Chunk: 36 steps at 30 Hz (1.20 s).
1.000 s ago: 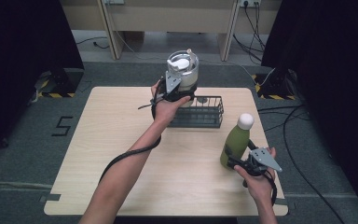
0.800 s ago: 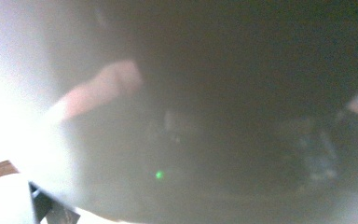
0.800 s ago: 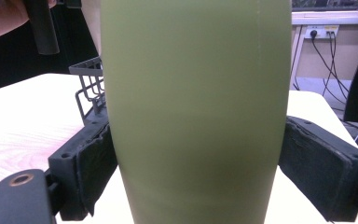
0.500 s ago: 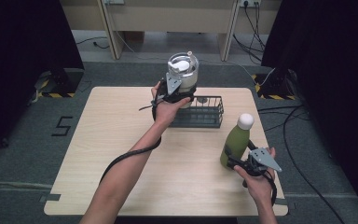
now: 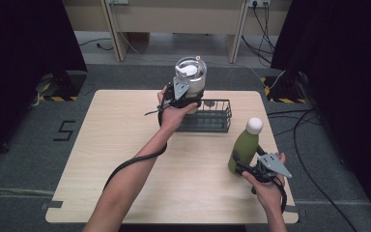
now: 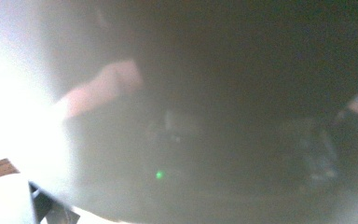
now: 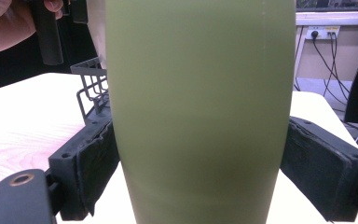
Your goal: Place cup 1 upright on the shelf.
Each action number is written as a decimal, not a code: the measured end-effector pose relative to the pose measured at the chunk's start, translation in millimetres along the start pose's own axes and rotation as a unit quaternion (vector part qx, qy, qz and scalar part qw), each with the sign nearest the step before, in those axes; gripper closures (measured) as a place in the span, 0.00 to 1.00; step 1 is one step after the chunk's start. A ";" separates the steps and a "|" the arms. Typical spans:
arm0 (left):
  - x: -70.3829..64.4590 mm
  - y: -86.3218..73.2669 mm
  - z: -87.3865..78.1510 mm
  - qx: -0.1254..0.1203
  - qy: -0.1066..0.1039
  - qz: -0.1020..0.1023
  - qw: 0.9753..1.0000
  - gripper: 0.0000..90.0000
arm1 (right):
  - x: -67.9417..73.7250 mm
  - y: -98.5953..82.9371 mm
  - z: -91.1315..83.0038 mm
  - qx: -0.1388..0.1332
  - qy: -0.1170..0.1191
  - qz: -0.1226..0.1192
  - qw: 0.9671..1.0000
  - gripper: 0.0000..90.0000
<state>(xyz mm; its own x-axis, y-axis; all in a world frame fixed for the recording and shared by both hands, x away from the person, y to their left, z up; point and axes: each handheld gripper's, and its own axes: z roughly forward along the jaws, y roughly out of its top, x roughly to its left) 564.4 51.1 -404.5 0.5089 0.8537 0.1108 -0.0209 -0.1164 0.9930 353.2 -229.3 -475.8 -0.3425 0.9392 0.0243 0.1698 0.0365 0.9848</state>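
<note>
A clear cup with a white lid [image 5: 191, 73] is held up in the air over the left end of a black wire basket [image 5: 216, 117]. My left gripper [image 5: 187, 99] is shut on the cup's lower part. The left gripper view is a blur of something pressed very close to the lens. A green bottle [image 5: 244, 145] with a white cap stands upright on the table at the front right. My right gripper [image 5: 240, 165] is shut on its lower body. In the right gripper view the green bottle [image 7: 200, 107] sits between both padded jaws, which press on its sides.
The wooden table [image 5: 125, 145] has open surface on its left half and in the middle. The basket [image 7: 91, 88] stands at the table's far edge, right of centre. Cables [image 5: 314, 145] lie on the floor to the right. Desk legs stand beyond the table.
</note>
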 end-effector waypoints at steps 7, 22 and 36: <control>-2.2 -3.3 -1.7 0.002 -0.003 0.003 1.000 0.10 | 0.4 0.2 0.2 -0.001 0.001 0.000 1.000 0.16; -2.6 -20.1 0.9 0.024 -0.002 -0.007 1.000 0.10 | 0.5 -0.8 1.3 0.002 0.001 -0.002 1.000 0.16; -2.5 -35.1 5.6 0.039 0.000 -0.016 0.999 0.10 | -1.7 0.1 -0.2 0.001 -0.003 -0.004 1.000 0.16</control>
<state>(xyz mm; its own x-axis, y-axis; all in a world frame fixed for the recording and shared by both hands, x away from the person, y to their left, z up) 568.7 50.2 -439.9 0.5079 0.8579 0.0782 0.0624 -0.1272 0.9899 353.6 -230.9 -475.7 -0.3376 0.9412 0.0144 0.1679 0.0452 0.9848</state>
